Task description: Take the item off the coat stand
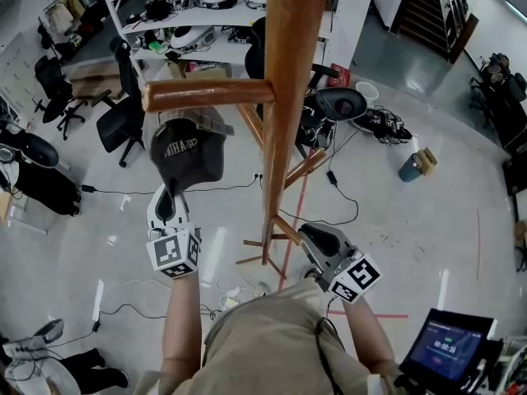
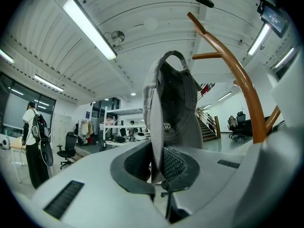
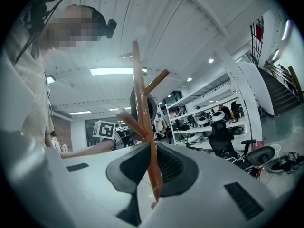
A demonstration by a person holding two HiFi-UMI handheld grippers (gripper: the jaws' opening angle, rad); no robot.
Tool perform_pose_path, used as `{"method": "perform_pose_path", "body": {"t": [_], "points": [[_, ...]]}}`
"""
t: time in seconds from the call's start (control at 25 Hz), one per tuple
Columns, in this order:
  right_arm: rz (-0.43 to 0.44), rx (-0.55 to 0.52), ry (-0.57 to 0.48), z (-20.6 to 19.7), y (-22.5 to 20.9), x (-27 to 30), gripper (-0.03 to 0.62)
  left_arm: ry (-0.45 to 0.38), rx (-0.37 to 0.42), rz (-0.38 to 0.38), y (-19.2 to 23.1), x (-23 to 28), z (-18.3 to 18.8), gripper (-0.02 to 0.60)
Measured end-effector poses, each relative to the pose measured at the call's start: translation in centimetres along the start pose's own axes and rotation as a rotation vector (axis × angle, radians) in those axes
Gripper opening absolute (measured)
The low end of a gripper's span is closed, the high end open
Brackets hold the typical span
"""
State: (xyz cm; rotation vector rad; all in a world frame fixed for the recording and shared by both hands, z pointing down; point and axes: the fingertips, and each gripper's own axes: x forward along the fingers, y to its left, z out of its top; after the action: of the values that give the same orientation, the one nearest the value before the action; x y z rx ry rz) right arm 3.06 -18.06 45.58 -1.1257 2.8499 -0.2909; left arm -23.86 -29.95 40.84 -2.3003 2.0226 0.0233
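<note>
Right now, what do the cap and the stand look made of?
Cap: soft dark-grey fabric, likely cotton, matte; it sags and creases where it hangs. Stand: wood, probably varnished; reddish-brown with grain streaks and a slight sheen.

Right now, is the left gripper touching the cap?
Touching. The left gripper view shows the left gripper with its jaws closed on the brim of the cap, the pads pressing on both sides of it.
</note>
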Motion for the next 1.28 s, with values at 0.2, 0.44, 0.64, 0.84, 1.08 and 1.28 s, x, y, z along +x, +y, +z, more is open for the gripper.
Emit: {"method": "perform_pose_path", "body": {"t": [0.2,0.44,0.64,0.84,1.08,1.28], "points": [[0.002,0.001,-0.001,0.1,0.4,0.1,0.048,0.009,-0.006,0.001,0.0,-0.9,-0.3,0.034],[0.004,0.005,0.006,0.1,0.8,0.1,0.048,0.028,-0.021,0.003,0.3,-2.0,-0.9,0.034],[0.004,0.008,0.012,-0.3,1.3,0.3,0.048,0.043,-0.027,0.004,0.8,-3.4,-1.8,0.032],[0.017,0.015,0.015,-0.1,1.6,0.9,0.048,0.057,-0.036,0.007,1.1,-4.1,-2.1,0.033],[0.017,0.018,0.02,-0.3,2.4,1.1,0.048,0.074,-0.054,-0.013,0.9,-5.2,-2.8,0.032],[0.017,0.013,0.025,-1.4,2.2,0.7,0.048,0.081,-0.061,-0.039,-0.3,-6.2,-4.3,0.033]]}}
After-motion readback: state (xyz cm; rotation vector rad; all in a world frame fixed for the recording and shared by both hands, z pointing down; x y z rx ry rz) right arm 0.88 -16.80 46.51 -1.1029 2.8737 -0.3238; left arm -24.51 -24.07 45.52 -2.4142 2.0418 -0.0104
